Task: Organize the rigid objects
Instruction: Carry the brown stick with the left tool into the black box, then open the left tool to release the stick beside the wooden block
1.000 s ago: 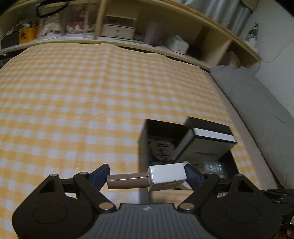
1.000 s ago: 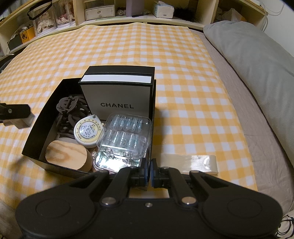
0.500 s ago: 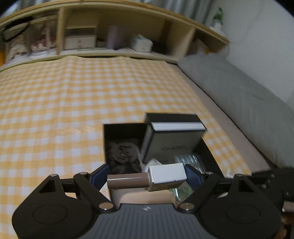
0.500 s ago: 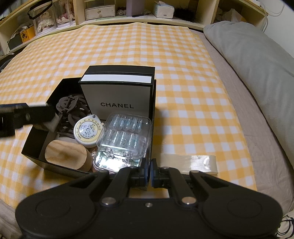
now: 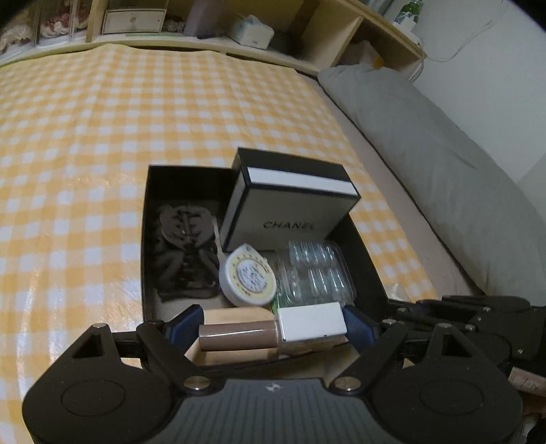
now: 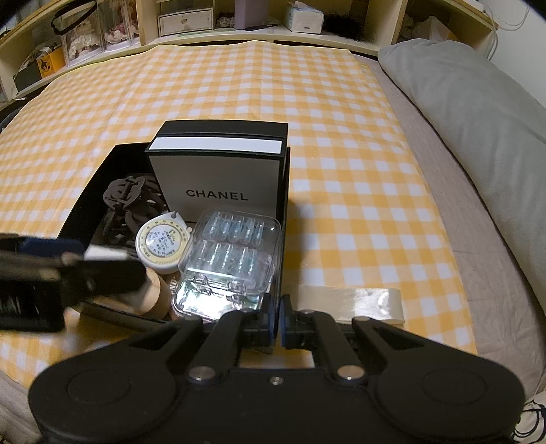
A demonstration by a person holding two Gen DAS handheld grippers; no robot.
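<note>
Gripping a small bottle [image 5: 271, 333] crosswise, the left gripper [image 5: 273, 329] has its blue pads against the brown body on one side and the white square cap on the other; the bottle hangs over the near end of the black tray [image 5: 146, 239]. The right gripper [image 6: 276, 316] sits at the tray's near right corner with its fingers pressed together, nothing visibly between them.

Inside the tray, nearest the near wall, a round wooden piece [image 6: 155, 290] is largely covered by the left gripper in both views. Just beyond it lie a white round tape measure [image 5: 246, 275] and, to its right, a clear plastic case [image 6: 232, 252] of small vials, which leans on the tray's right wall. A dark brown chain-like item [image 5: 186, 249] fills the left side; its exact form is hard to make out. At the far right corner a white-and-black CHANEL box [image 6: 218, 177] stands taller than the tray rim.

Free room within the tray is scant: only a strip of floor at the near left. Outside it, the yellow checked bedcover [image 6: 341, 143] lies open to the left, far and right sides. A strip of clear tape [image 6: 351, 302] rests on the cover just right of the tray's near corner. A grey pillow [image 6: 471, 112] borders the bed's right edge, shelving [image 6: 239, 20] the far edge; its contents are too small to identify.
</note>
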